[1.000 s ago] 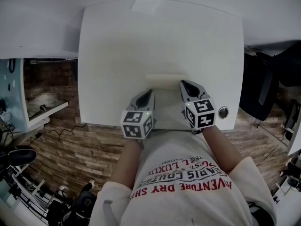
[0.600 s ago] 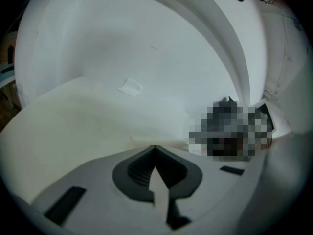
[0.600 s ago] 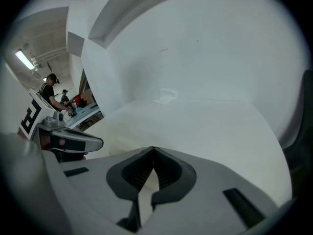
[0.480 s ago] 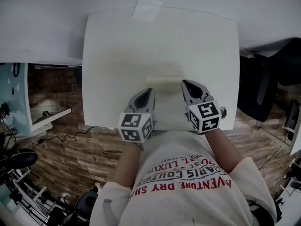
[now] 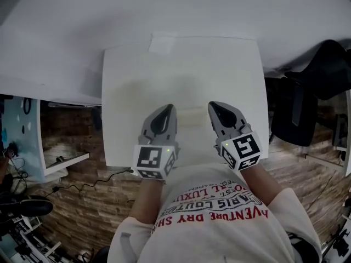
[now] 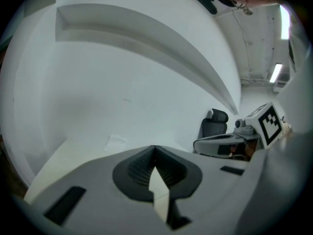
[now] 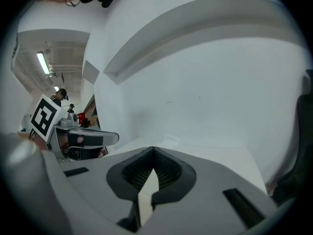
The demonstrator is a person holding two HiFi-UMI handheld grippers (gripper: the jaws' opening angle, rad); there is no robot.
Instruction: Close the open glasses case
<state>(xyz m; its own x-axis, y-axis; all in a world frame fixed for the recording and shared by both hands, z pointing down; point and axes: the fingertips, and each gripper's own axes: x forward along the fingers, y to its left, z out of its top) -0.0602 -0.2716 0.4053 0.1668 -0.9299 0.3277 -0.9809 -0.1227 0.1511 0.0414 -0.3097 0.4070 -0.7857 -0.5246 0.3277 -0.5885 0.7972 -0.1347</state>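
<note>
A pale cream glasses case (image 5: 190, 116) lies on the white table (image 5: 131, 75) near its front edge. It is blurred, and I cannot tell how its lid stands. My left gripper (image 5: 166, 110) is just left of the case and my right gripper (image 5: 215, 108) just right of it, both pointing away from me. Neither touches the case. In the left gripper view the left gripper (image 6: 155, 149) has its jaws together with nothing between them. The right gripper (image 7: 153, 151) looks the same in its own view. Neither gripper view shows the case.
A sheet of white paper (image 5: 163, 43) lies at the table's far edge, against the white wall (image 5: 181, 10). A black office chair (image 5: 299, 100) stands to the right of the table. To the left a pale blue cabinet (image 5: 22, 138) stands on the brick-patterned floor (image 5: 77, 141).
The head view has pulled back, so the table looks smaller and more wall shows. Both grippers stay on either side of the case, with the left one drawn level with the right.
</note>
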